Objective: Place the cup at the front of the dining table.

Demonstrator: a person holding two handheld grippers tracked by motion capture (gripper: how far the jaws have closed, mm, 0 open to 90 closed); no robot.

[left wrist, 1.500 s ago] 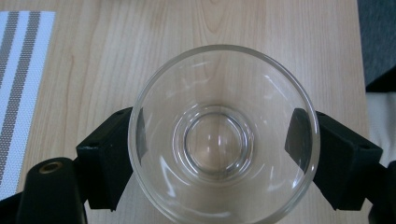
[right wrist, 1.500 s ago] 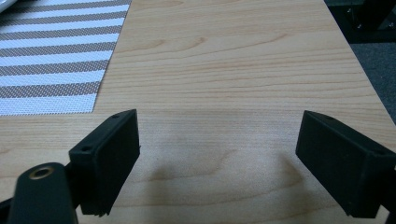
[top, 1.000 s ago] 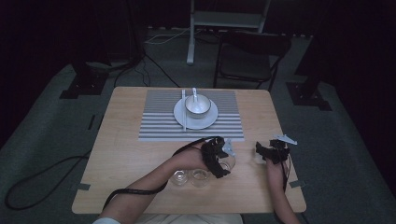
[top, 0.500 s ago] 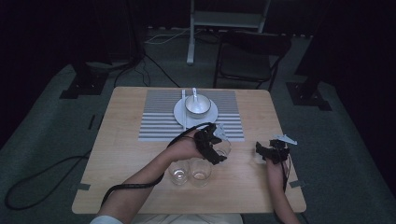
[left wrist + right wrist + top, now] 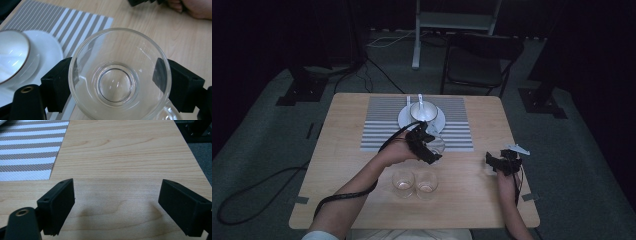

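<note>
My left gripper [image 5: 430, 146] is shut on a clear empty glass [image 5: 437, 145], held by its sides just above the near edge of the striped placemat [image 5: 382, 125]. In the left gripper view the glass [image 5: 117, 80] sits mouth-up between the two black jaws. A white bowl [image 5: 422, 111] on a white plate [image 5: 436, 123] stands on the mat just beyond, seen as bowl [image 5: 11, 58] and plate [image 5: 47, 50]. My right gripper [image 5: 498, 162] rests open near the table's right edge; the right gripper [image 5: 116, 205] has bare wood between its jaws.
Two more clear glasses [image 5: 403, 182] [image 5: 426, 183] stand side by side near the table's front. A white spoon [image 5: 420, 99] lies at the bowl's far side. A dark chair [image 5: 477, 65] stands beyond the table. The left gripper's cable trails off the front left.
My left gripper has carried the glass away from the two standing glasses, up the table and slightly left, to the placemat's near edge. The right gripper has stayed put.
</note>
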